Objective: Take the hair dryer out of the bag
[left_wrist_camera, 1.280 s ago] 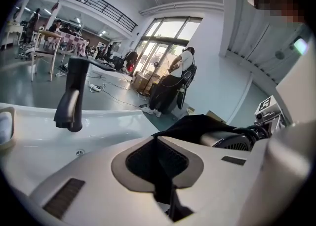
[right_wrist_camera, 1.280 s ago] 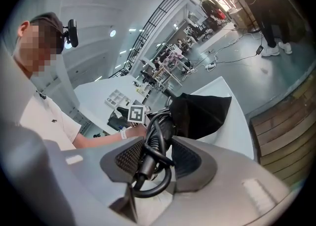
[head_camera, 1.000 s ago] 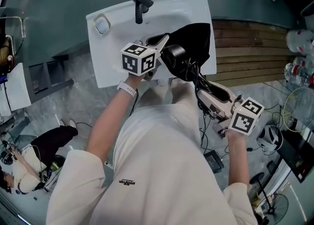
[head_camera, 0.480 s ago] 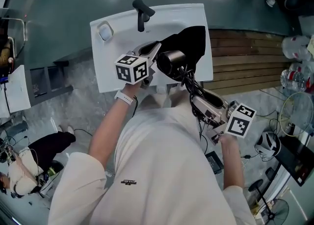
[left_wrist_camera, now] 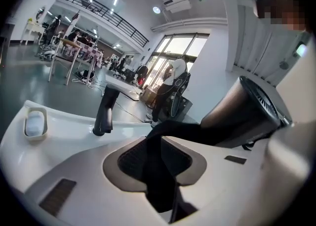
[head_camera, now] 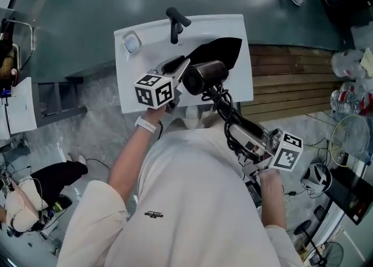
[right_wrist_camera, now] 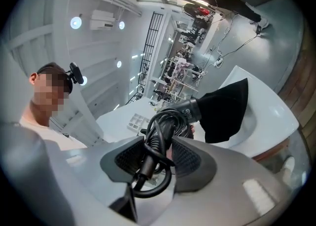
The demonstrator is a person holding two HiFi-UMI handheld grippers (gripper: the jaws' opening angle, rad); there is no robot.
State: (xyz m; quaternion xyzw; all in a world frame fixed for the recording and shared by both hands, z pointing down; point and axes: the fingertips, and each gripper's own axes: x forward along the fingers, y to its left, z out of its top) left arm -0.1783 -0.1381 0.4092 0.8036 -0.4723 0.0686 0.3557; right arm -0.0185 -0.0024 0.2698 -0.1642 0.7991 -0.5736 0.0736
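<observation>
1. Since the earlier frame, the hair dryer (head_camera: 205, 76) has slid nearly clear of the black bag (head_camera: 224, 50), which has sagged into the sink (head_camera: 131, 88). Your left tongs (head_camera: 182, 66) have just been opening, and bag cloth lies loose between the jaws.
2. Your right tongs (head_camera: 236, 132) clamp what seems to be the dryer's cord-wrapped handle.
3. The dryer's long axis runs from the barrel at upper centre down-right to that grip. The bag lies just beyond the barrel, nearer your left hand.
4. Your left tongs tilt down at the sink, and the right point about level, toward upper left.

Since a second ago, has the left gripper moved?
Yes. The left gripper drew back from the faucet toward the sink's near edge. Its jaws have just been opening, with the bag between them.
</observation>
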